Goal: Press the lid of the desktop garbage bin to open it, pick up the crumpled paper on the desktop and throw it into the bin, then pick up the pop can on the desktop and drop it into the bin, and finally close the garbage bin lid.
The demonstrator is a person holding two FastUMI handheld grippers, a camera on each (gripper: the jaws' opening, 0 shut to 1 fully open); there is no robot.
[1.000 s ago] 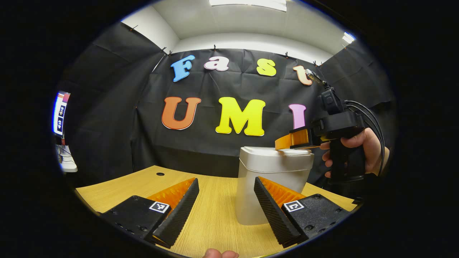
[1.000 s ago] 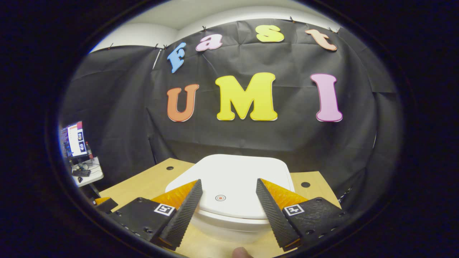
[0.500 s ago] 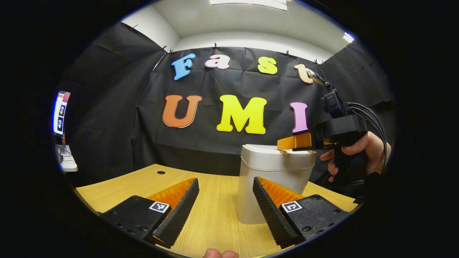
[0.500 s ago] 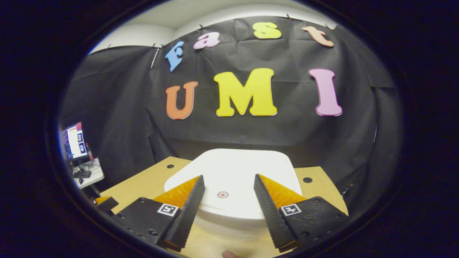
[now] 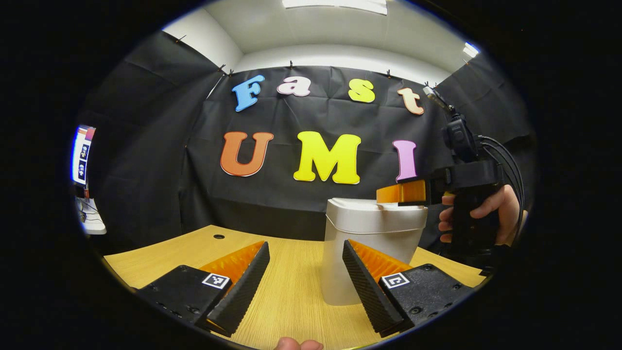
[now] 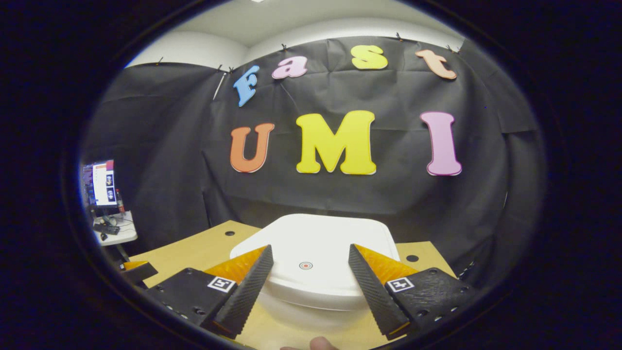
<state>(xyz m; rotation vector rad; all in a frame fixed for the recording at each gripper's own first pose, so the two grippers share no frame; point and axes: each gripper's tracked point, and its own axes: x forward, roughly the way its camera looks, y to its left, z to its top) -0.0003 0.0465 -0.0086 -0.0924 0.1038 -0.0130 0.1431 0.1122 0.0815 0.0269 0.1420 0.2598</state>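
We hold our right gripper (image 6: 307, 265) level over the closed bin lid (image 6: 311, 233), fingers spread; our left gripper (image 5: 303, 253) waits unclenched

One white plastic desktop garbage bin (image 5: 371, 243) with one closed lid (image 6: 316, 253) stands on one light wooden table (image 5: 291, 296). One small red ring mark (image 6: 305, 265) sits on the lid. Two handheld grippers are counted: the left gripper (image 5: 305, 272) near the camera and the right gripper (image 5: 388, 194) farther right, gripped by one hand (image 5: 486, 209). One lit monitor (image 6: 103, 183) stands far left.
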